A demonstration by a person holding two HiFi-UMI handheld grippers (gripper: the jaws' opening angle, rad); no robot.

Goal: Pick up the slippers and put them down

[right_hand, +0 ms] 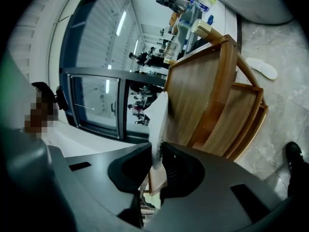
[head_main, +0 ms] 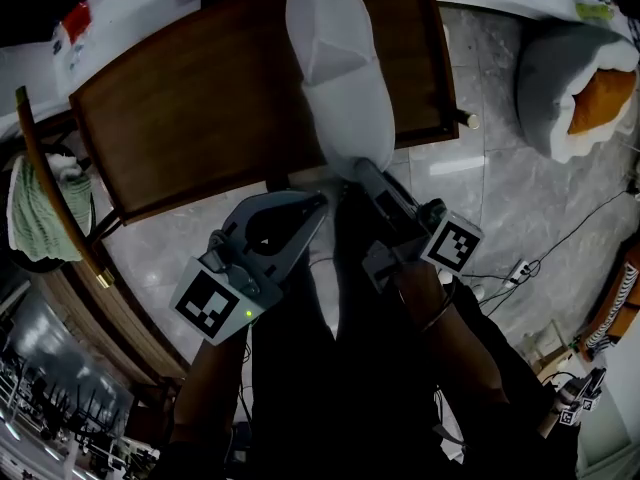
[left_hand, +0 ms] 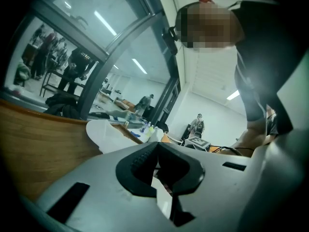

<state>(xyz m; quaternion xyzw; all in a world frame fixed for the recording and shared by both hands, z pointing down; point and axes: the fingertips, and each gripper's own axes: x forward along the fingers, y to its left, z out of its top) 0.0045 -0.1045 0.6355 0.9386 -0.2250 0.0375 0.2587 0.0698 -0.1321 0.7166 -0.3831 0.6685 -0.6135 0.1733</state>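
Pinching white slipper (head_main: 340, 68) by its heel rim in right gripper (head_main: 364, 170), jaws nearly together, slipper lying over chair seat (head_main: 200, 118). Needing gentle, flat lowering before releasing. Left gripper (head_main: 320, 202) seemingly hanging closed, empty.

Light: ceiling strips (left_hand: 104, 23), cool and bright
Glare: pale patch on floor tiles (head_main: 455, 165)
Edges: fisheye bend, dark corners
Foreground: dim, soft
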